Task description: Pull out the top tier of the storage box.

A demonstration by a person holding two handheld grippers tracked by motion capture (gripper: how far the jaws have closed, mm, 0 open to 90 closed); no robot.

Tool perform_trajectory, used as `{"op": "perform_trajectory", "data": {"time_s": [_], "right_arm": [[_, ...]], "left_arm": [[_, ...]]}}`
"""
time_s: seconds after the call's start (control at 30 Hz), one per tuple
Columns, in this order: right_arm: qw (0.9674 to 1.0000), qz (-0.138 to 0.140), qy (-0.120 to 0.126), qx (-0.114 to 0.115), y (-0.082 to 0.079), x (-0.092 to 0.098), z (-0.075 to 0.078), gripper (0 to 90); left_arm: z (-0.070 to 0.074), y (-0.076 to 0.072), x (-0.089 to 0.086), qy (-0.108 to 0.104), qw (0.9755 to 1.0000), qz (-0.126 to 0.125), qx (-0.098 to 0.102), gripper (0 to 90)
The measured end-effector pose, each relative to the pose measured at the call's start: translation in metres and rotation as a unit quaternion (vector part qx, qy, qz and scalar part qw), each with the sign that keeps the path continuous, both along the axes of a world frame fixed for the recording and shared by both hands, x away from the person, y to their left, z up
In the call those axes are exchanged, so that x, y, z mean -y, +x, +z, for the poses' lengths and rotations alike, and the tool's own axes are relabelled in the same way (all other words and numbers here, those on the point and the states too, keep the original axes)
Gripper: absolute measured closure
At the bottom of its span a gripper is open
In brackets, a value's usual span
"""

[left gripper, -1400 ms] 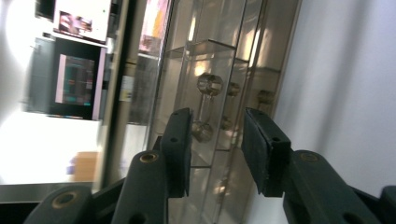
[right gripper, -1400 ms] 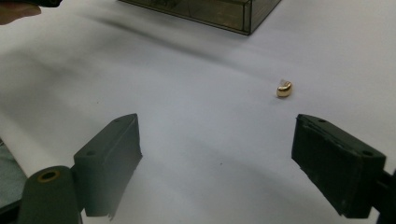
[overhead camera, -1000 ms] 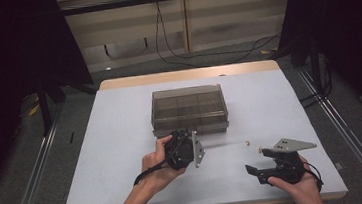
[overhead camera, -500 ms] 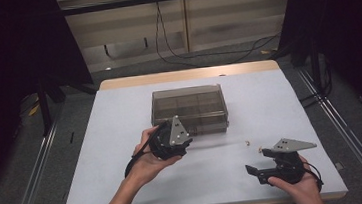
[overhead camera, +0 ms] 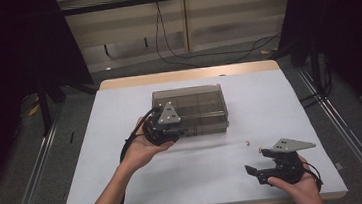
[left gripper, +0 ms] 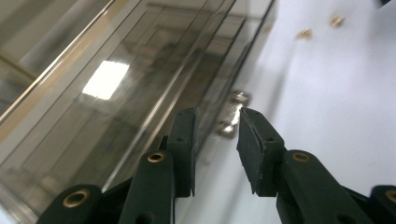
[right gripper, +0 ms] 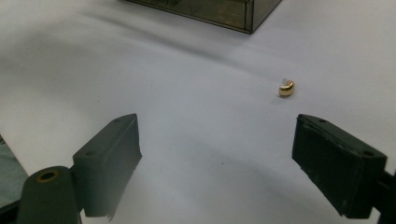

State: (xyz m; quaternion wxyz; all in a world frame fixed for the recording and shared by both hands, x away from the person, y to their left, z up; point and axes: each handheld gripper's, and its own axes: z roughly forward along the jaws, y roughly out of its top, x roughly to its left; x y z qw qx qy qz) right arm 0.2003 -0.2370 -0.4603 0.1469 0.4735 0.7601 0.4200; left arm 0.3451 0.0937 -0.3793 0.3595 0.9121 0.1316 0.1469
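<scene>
So the left gripper point(overhead camera: 167, 129) has come off the counter point(overhead camera: 127, 187) and moved up against the front left of the smoky clear plastic box point(overhead camera: 205, 110). A second ago it sat lower and a bit nearer the person, with its grey plate turned away; now the plate faces up. Its jaws have just been closing: in the left gripper view they stand narrow, a small gap between the pads, lined up on the little metal latch point(left gripper: 233, 114) on the box's front wall. The latch sits just past the tips, not pinched yet as far as I can tell, so nothing is held. My read is this is the lead-in to popping the clasp so the lid can come open.

Moving right, a tiny gold bit point(overhead camera: 247, 142) lies loose on the counter, near the box's front right corner. It could get knocked if the box slides.

Far right, the right gripper point(overhead camera: 263, 170) hasn't budged, resting low near the counter's front edge with jaws spread wide and empty. In the right gripper view the gold bit point(right gripper: 286, 87) sits ahead of them, apart from both pads. Nothing blocks the latch.
</scene>
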Motion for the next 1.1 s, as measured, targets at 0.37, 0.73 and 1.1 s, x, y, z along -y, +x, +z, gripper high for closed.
{"op": "perform_trajectory", "data": {"time_s": [0.37,0.73,1.1], "right_arm": [[1.0000,0.001,0.000,-0.002,0.000,-0.001,0.000,14.9],[1.0000,0.005,0.003,-0.001,0.000,0.000,0.000,14.6],[1.0000,0.008,0.002,-0.002,0.000,0.000,0.000,14.5]], "left_arm": [[0.008,0.014,0.013,0.017,0.9992,-0.031,-0.019,79.6],[0.007,0.022,0.029,0.056,0.9963,-0.051,-0.042,80.1],[0.002,0.028,0.037,0.069,0.9936,-0.060,-0.067,80.8]]}}
